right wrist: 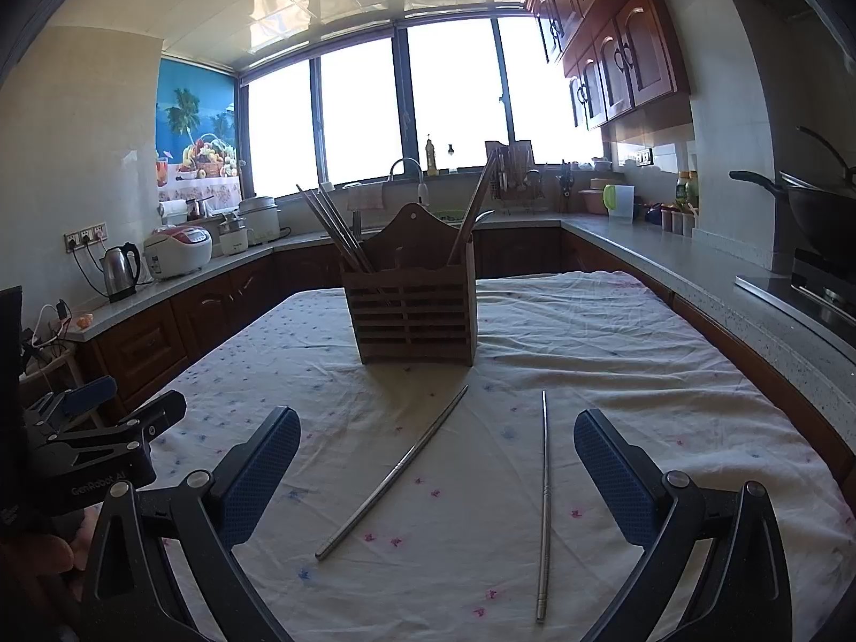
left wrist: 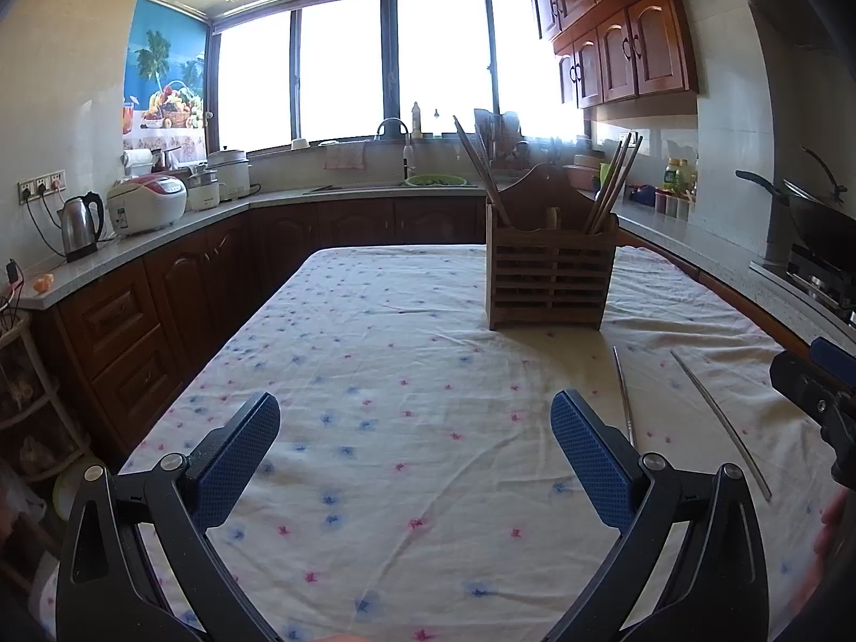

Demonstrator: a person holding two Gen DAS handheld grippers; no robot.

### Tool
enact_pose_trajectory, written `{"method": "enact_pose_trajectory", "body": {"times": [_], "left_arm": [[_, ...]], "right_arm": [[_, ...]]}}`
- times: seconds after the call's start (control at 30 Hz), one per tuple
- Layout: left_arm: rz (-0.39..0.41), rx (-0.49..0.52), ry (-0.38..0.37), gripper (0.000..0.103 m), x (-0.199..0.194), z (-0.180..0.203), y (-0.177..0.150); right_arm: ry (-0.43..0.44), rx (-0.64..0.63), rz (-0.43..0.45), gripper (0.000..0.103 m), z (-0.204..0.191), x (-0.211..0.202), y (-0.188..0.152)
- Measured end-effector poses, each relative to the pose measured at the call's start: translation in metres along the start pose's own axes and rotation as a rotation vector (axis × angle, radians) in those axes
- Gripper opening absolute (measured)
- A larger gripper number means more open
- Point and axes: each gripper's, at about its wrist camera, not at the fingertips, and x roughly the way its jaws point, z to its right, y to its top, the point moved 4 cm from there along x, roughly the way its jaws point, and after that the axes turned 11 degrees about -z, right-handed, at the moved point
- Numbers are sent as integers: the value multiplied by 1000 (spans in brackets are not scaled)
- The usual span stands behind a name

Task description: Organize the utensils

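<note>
A wooden slatted utensil holder (left wrist: 548, 273) stands upright on the table, with chopsticks leaning out of both sides; it also shows in the right wrist view (right wrist: 414, 310). Two metal chopsticks lie flat on the cloth in front of it: a left one (right wrist: 393, 473) lying diagonally and a right one (right wrist: 544, 503) lying nearly straight. In the left wrist view they lie at the right, one (left wrist: 625, 398) nearer the middle and one (left wrist: 719, 422) farther right. My left gripper (left wrist: 414, 449) is open and empty above the cloth. My right gripper (right wrist: 436, 468) is open and empty, above the two chopsticks.
The table wears a white floral cloth (left wrist: 401, 374). Kitchen counters run around it, with a kettle (left wrist: 80, 224) and rice cooker (left wrist: 147, 203) at left, a sink (left wrist: 396, 182) at the back, and a wok on the stove (left wrist: 813, 214) at right.
</note>
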Motion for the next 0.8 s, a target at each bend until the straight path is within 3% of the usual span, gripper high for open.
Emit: {"method": "enact_pose_trajectory", "body": {"times": [0.8], "left_arm": [[-6,8,-5,103,1,3,-3]], "right_arm": [[7,2,3,103,-1,0,1]]}}
